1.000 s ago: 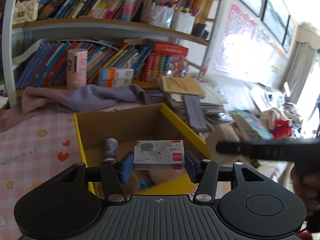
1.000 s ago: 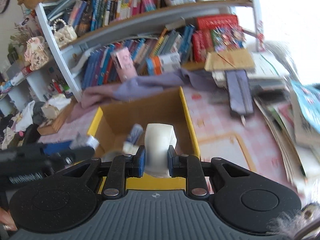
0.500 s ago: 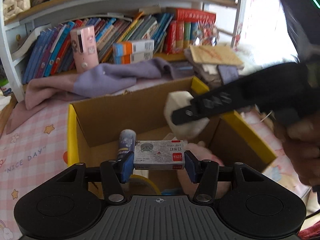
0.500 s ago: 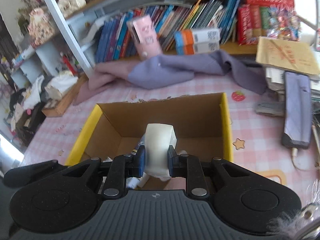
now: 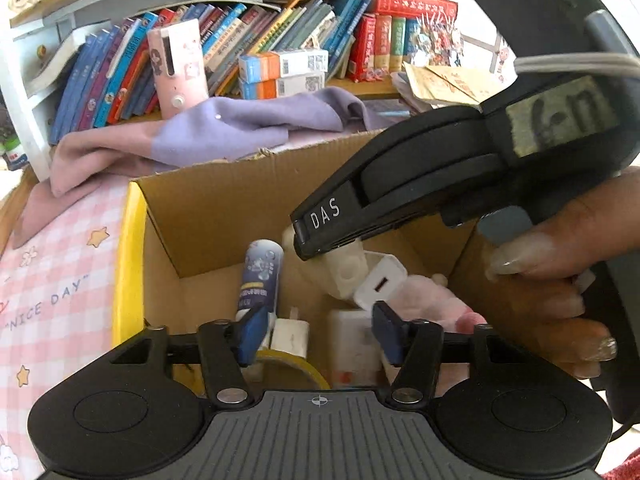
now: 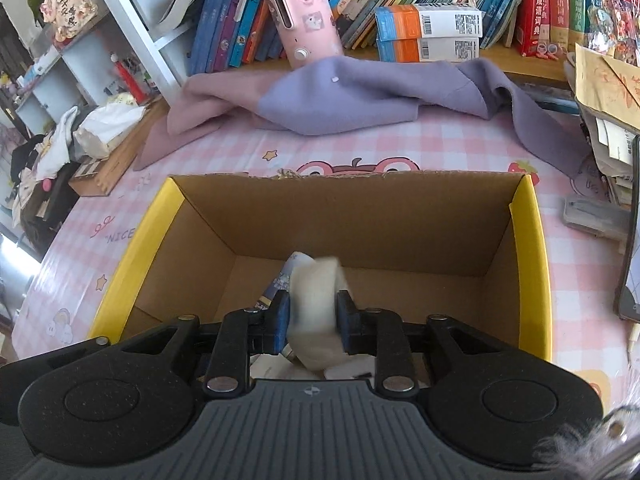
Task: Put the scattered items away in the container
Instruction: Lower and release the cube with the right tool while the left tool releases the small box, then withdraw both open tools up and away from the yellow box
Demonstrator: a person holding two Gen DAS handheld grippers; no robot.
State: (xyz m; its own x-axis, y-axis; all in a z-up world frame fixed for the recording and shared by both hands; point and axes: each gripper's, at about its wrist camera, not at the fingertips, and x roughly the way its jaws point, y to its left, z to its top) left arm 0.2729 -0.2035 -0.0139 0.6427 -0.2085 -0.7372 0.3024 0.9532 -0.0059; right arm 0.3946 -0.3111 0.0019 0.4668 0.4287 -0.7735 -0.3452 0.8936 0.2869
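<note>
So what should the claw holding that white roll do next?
Probably finish opening. The right claw hangs inside the cardboard box, its jaws opening, with the white roll between them. A little wider should drop the roll among the items below.

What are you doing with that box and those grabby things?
A person is tidying small things into a cardboard box. The left gripper is opening, nothing between its pads, over a small box lying inside. The right gripper is opening too, with a roll of white tape between its pads.

Matt corrugated cardboard box (image 6: 360,216), soft cloth (image 6: 344,96) — glossy book spines (image 6: 224,28)
</note>
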